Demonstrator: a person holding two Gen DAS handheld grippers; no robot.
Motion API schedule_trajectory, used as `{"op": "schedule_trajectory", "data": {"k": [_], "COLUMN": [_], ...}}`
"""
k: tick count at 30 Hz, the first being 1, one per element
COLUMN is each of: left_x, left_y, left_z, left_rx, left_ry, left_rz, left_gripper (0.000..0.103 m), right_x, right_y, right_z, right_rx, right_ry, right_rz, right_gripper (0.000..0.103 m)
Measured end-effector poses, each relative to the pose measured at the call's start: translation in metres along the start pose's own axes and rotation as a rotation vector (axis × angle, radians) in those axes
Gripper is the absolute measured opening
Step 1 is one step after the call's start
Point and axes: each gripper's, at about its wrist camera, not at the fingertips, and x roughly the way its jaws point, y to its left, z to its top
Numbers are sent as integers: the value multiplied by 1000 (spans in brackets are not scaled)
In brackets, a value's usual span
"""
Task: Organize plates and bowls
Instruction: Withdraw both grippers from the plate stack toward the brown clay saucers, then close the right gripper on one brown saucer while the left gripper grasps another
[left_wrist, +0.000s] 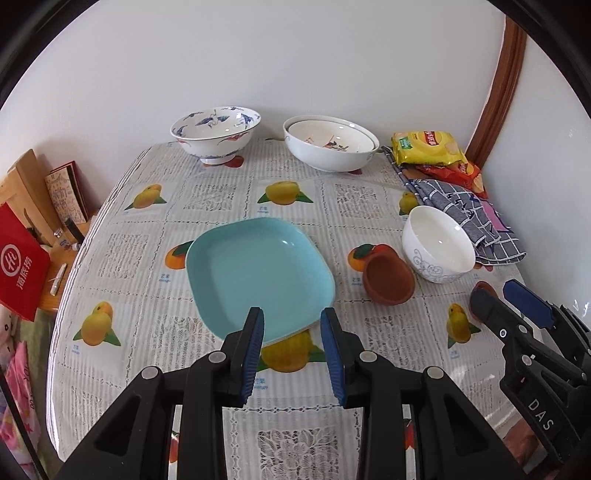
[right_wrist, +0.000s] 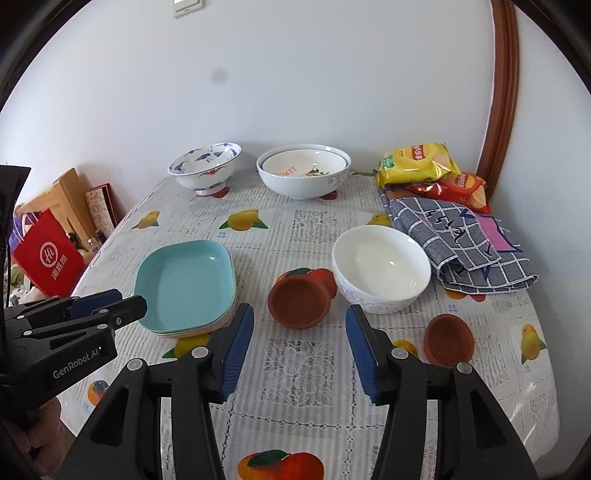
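Observation:
A stack of teal square plates (left_wrist: 258, 273) lies mid-table, and my left gripper (left_wrist: 293, 317) hovers open just over its near edge with nothing between the pads. To the right sit a brown clay saucer (left_wrist: 388, 277) and a small white bowl (left_wrist: 437, 243). In the right wrist view my right gripper (right_wrist: 300, 314) stands open above the cloth, framing that saucer (right_wrist: 301, 301) without touching it. The white bowl (right_wrist: 380, 266) is beyond it and a second saucer (right_wrist: 448, 339) lies to its right. At the back stand a blue-patterned bowl (right_wrist: 205, 166) and two nested white bowls (right_wrist: 303, 171).
Yellow and red chip bags (right_wrist: 417, 162) and a checked grey cloth (right_wrist: 465, 243) fill the back right corner. A red bag (right_wrist: 48, 254) and wooden boards stand off the table's left edge. A white wall runs behind the table.

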Motion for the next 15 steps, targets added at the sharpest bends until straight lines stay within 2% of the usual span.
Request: {"op": "schedule_trajectory", "data": {"k": [7, 12, 15], "left_x": [-6, -3, 3], "left_y": [-39, -68, -84], "left_z": [8, 13, 16], "left_rx": [54, 90, 115], "left_ry": [-30, -28, -18], "left_rz": [-32, -64, -70], "left_gripper": [30, 30, 30], "right_x": [-21, -34, -38], "right_y": [-45, -80, -99], "right_z": [-4, -10, -14], "right_rx": [89, 128, 153], "right_ry": [-17, -23, -35], "right_rz": [-42, -98, -110], "right_gripper": [54, 65, 67]}}
